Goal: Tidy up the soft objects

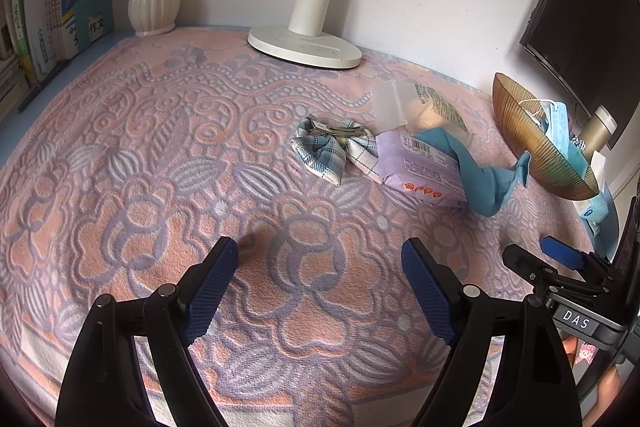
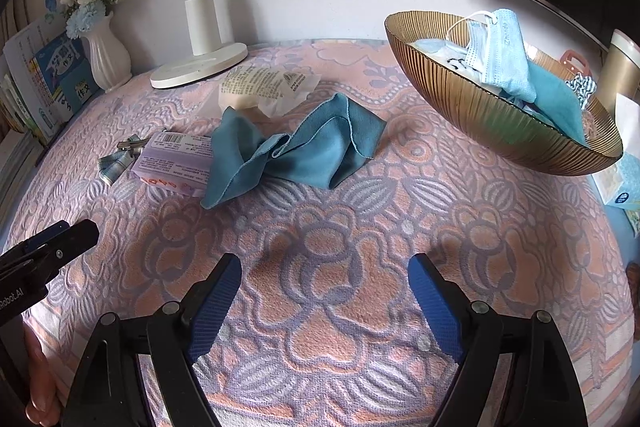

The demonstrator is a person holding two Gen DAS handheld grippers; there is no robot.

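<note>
A crumpled teal cloth point(image 2: 296, 147) lies mid-table, draped partly over a purple wipes pack point(image 2: 172, 163); both show in the left wrist view, cloth point(image 1: 480, 183) and pack point(image 1: 420, 167). A plaid bow hair clip point(image 1: 332, 147) lies left of the pack. A clear packet with a beige item point(image 2: 268, 87) lies behind. A gold ribbed bowl point(image 2: 492, 119) at right holds face masks point(image 2: 500, 55) and a teal cloth. My left gripper point(image 1: 320, 255) and right gripper point(image 2: 324, 271) are open and empty, above the towel, short of the objects.
A pink and lilac patterned towel point(image 2: 320, 307) covers the table. A white lamp base point(image 2: 200, 67), a white vase with blue flowers point(image 2: 108, 55) and books point(image 1: 80, 7) stand at the back. A monitor point(image 1: 580, 7), a tissue pack point(image 2: 620, 183) and a gold cup point(image 2: 616, 67) sit at the right.
</note>
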